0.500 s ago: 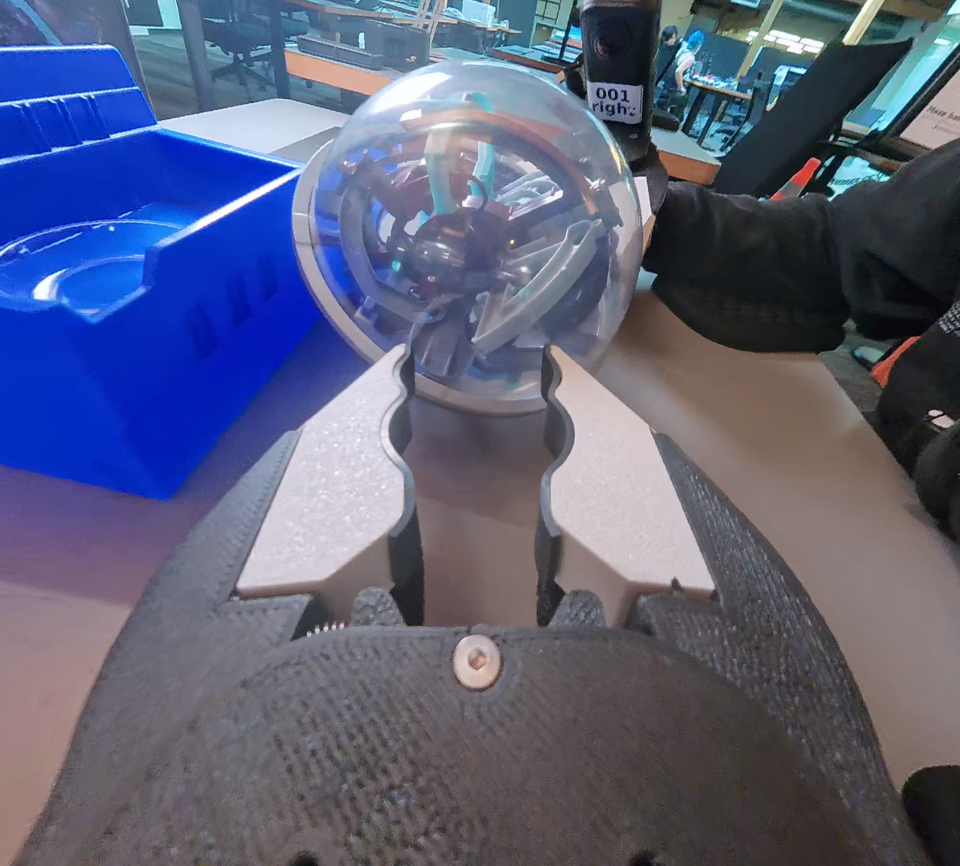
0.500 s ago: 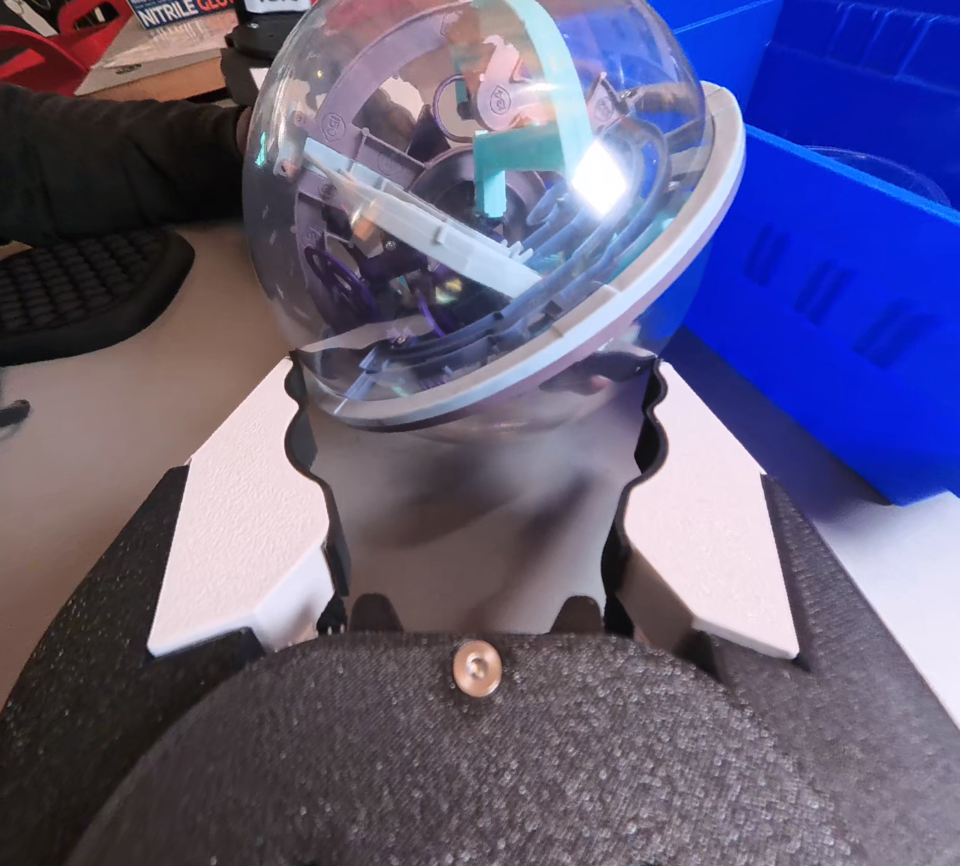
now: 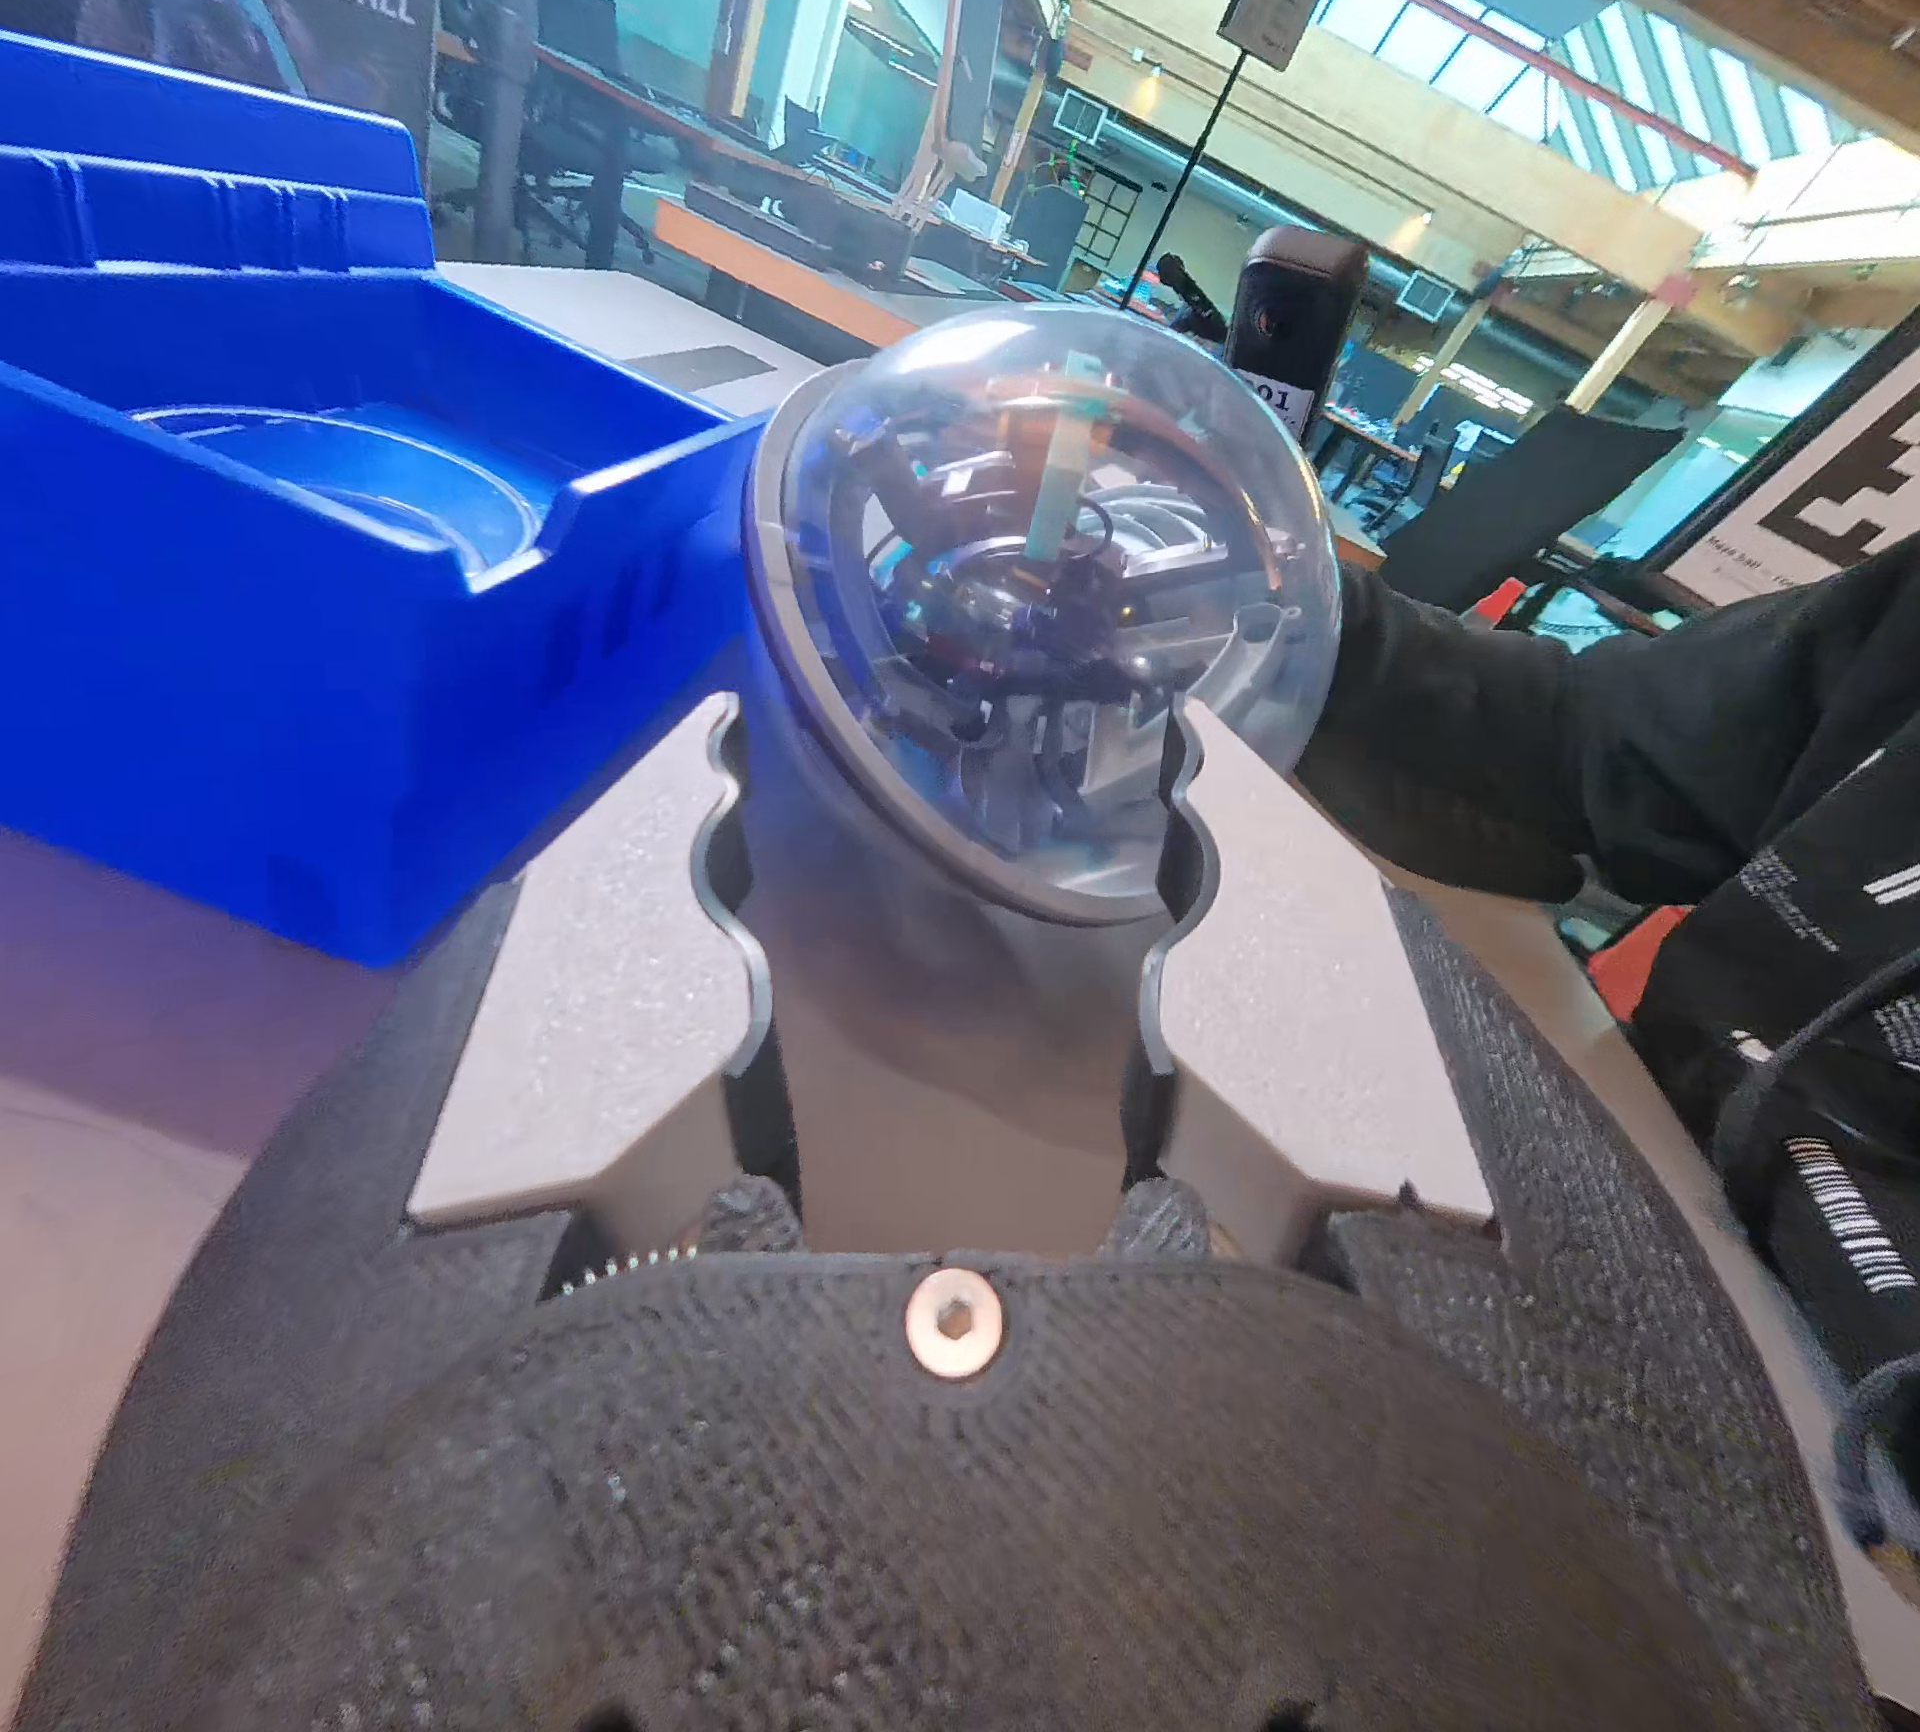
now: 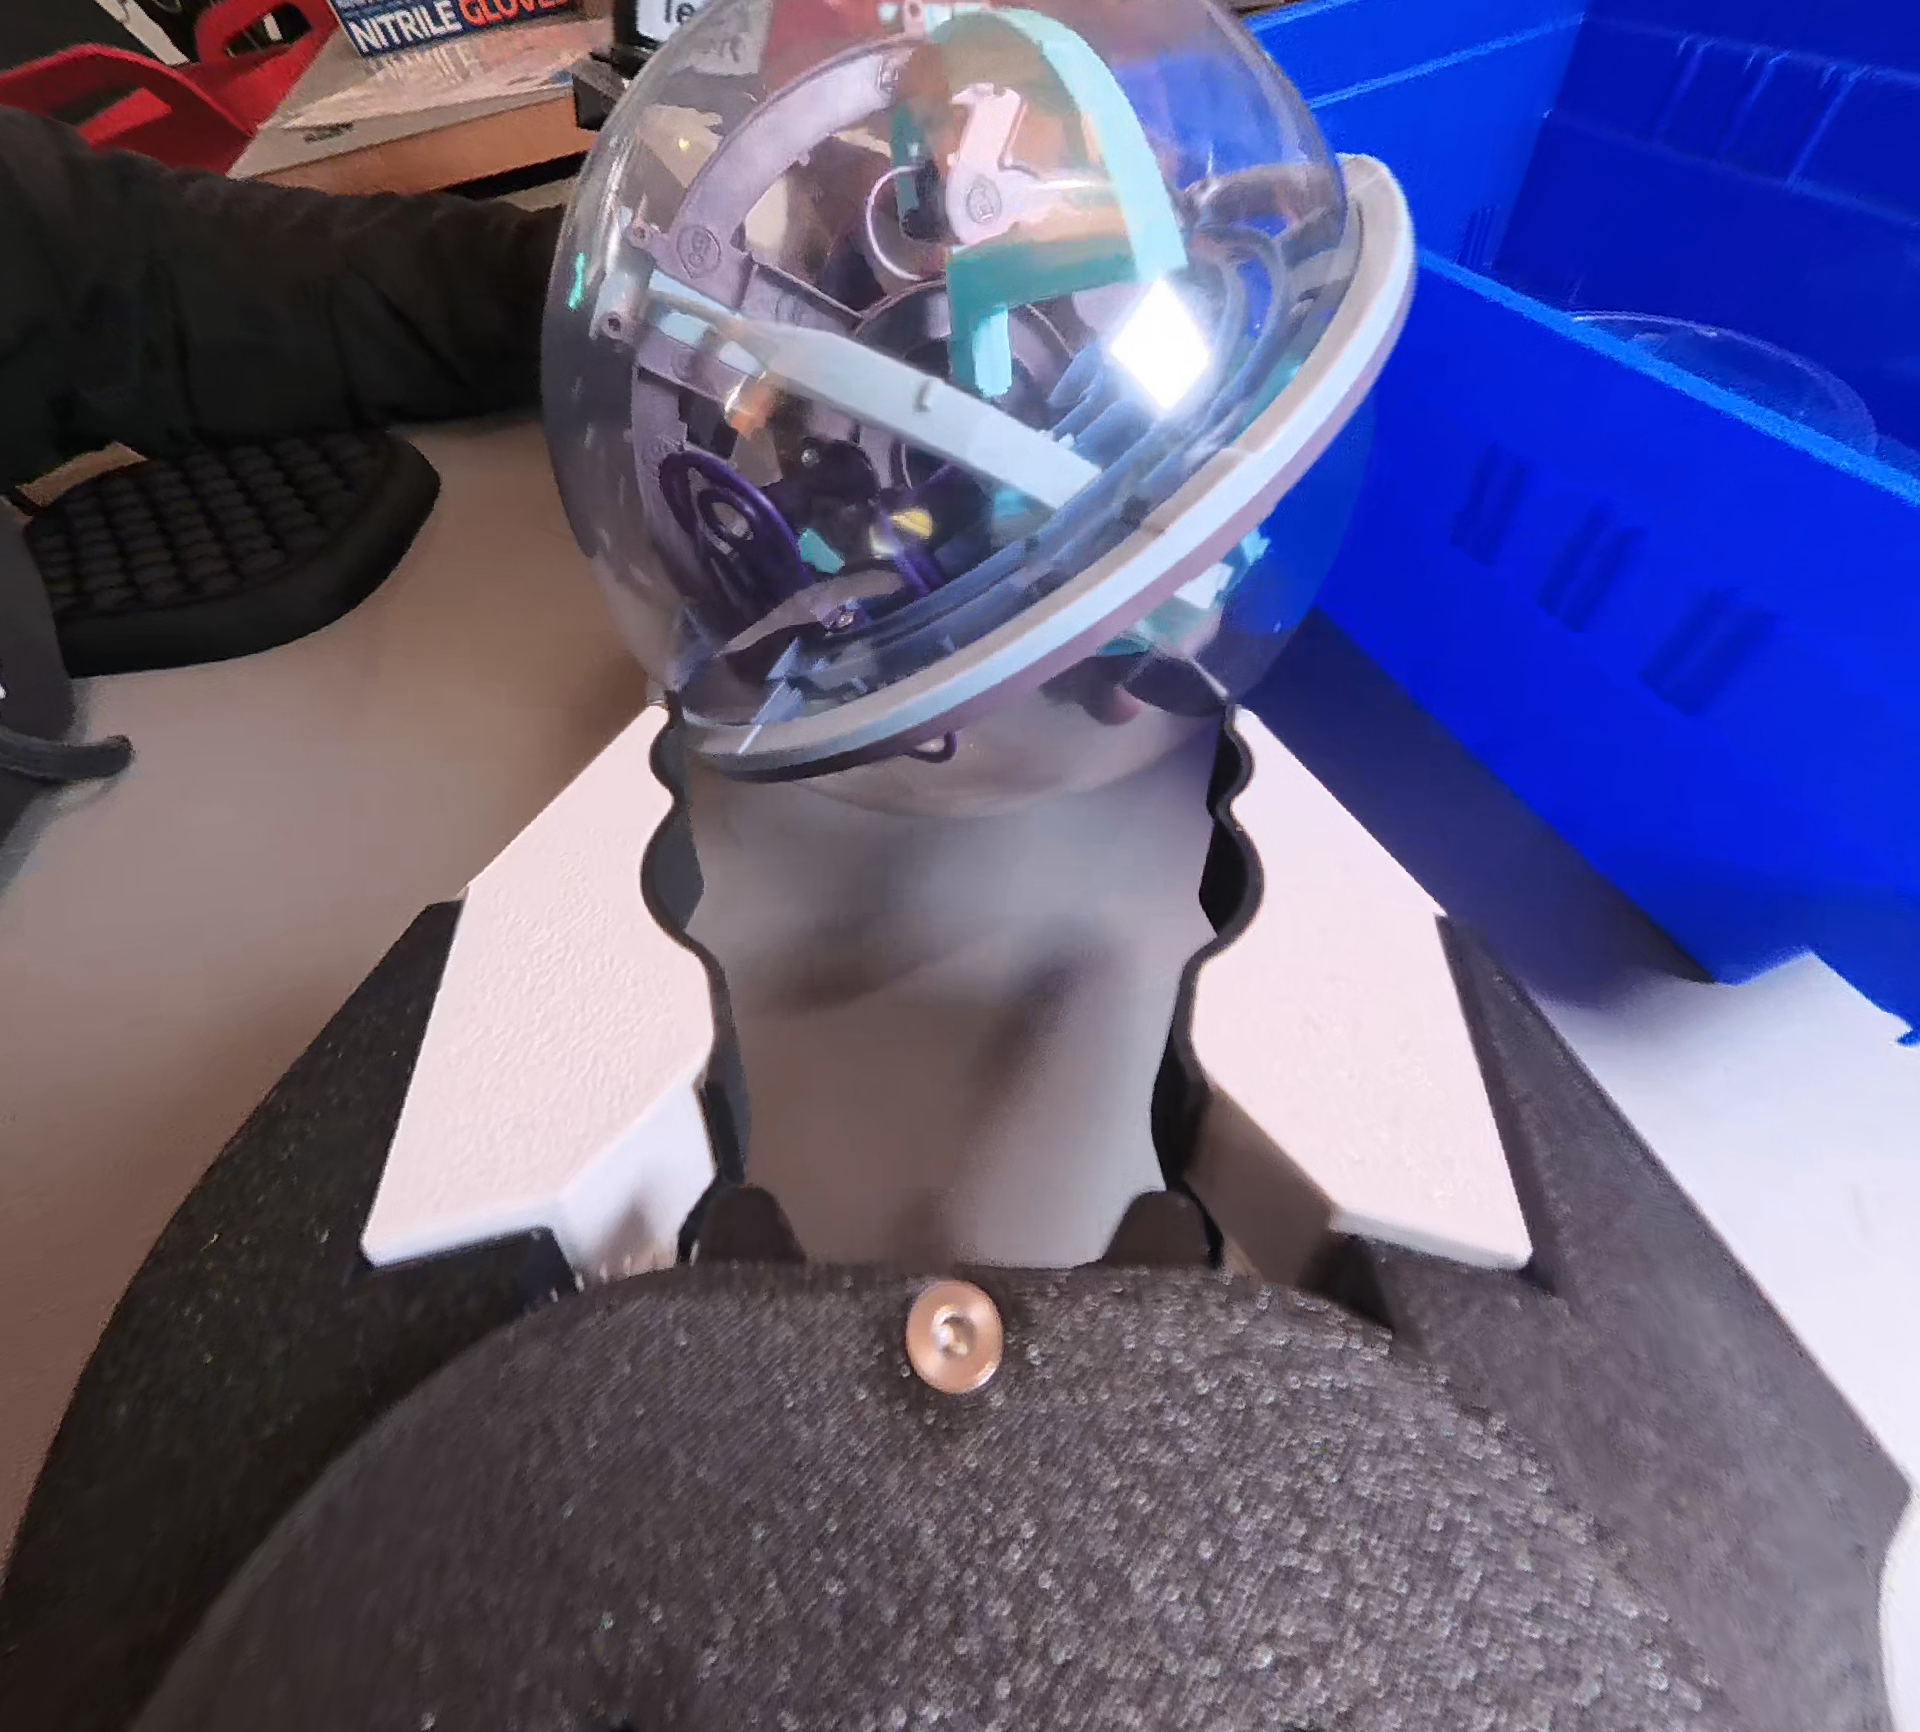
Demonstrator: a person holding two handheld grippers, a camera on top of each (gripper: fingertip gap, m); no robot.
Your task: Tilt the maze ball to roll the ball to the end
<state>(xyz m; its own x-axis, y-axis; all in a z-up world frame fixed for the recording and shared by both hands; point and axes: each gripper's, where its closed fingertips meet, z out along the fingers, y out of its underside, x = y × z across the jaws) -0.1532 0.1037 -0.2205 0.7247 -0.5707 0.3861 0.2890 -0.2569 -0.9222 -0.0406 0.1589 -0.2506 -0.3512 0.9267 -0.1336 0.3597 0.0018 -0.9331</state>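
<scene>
1. The left gripper (image 3: 956, 737) points forward with its two pale fingers (image 3: 613, 934) spread wide, and the wavy dark inner edges face each other across the gap.
2. Something round sits at its fingertips. Whether they press on it cannot be told.
3. The right gripper (image 4: 945, 737) is posed the same way: white fingers (image 4: 551, 986) parted and fingertips at either side of the same round thing from the opposite side.
4. Beyond the left gripper's tips, to the right, a black-sleeved arm (image 3: 1558, 747) reaches in.
5. Beyond the right gripper's tips, to the left, lies another black-sleeved arm (image 4: 260, 300).
</scene>
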